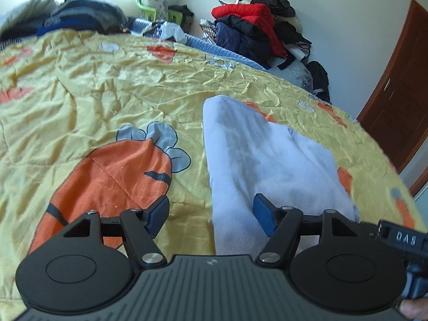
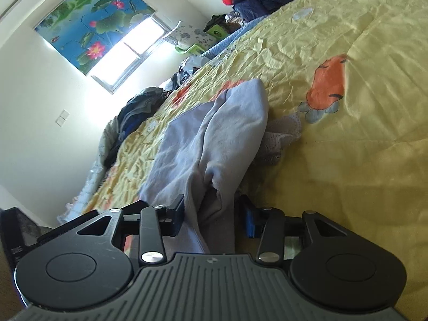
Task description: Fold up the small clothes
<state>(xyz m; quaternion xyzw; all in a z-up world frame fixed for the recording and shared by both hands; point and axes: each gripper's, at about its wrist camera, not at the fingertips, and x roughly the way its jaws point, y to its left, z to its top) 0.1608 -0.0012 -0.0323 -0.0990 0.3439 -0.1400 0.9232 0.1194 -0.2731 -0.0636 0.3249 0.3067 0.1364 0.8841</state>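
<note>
Clothes pile (image 1: 256, 24) apparently beyond pale garment (image 1: 267, 160).

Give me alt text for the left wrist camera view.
A light grey garment lies on a yellow carrot-print bedspread, with the left gripper open over its near edge. Piled clothes sit against the far wall beside a brown door.

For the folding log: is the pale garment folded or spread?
Partly folded: the garment lies doubled and bunched on the quilt, not flat.

Garment's (image 2: 214, 139) near end hidden beneath the tool body (both views).
</note>
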